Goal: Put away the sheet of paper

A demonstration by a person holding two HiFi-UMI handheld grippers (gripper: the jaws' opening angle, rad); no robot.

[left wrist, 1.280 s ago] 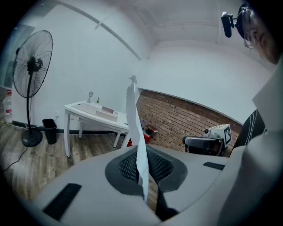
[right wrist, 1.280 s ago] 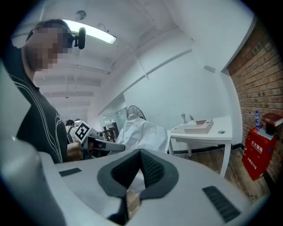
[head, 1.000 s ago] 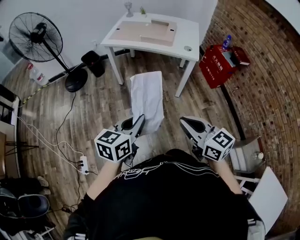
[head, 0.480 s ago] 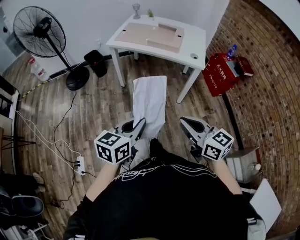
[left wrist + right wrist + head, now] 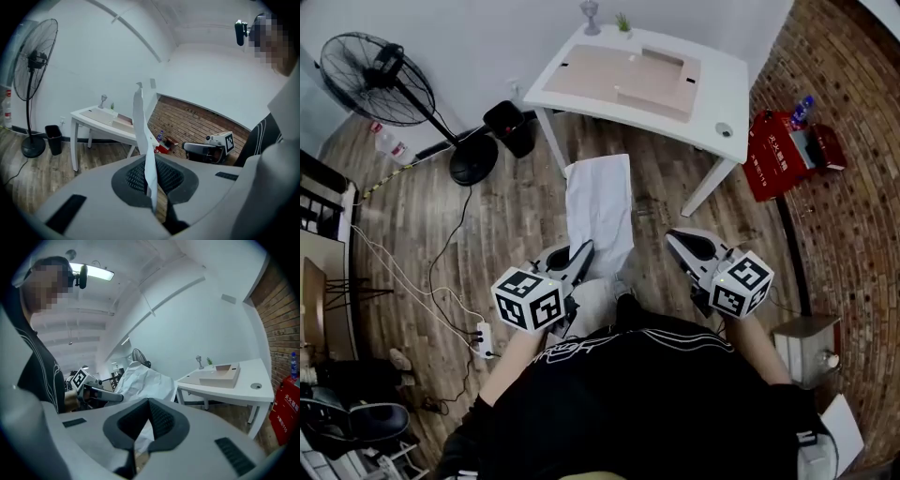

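- Ahead of the person, over the plank floor [image 5: 511,220], the paper [image 5: 600,202] was held up in the air, its far edge pointing at the white table [image 5: 729,89].
- At the sheet's near edge, the left gripper [image 5: 579,251] had its jaws clamped tight on the paper. Seen from that gripper, the sheet stood edge-on, a thin, wavy white strip rising from between the jaws.
- To the right of the sheet and apart from it, the right gripper [image 5: 672,236] had its jaws closed together with nothing between them. From its own view, the creased paper showed only beyond them.
- On the table lay a shallow wooden tray [image 5: 623,75].
- Off to the left stood a fan [image 5: 380,80], with a black bin [image 5: 508,122] between it and the table.
- Against the brick wall [image 5: 853,197] on the right sat a red crate [image 5: 773,155].
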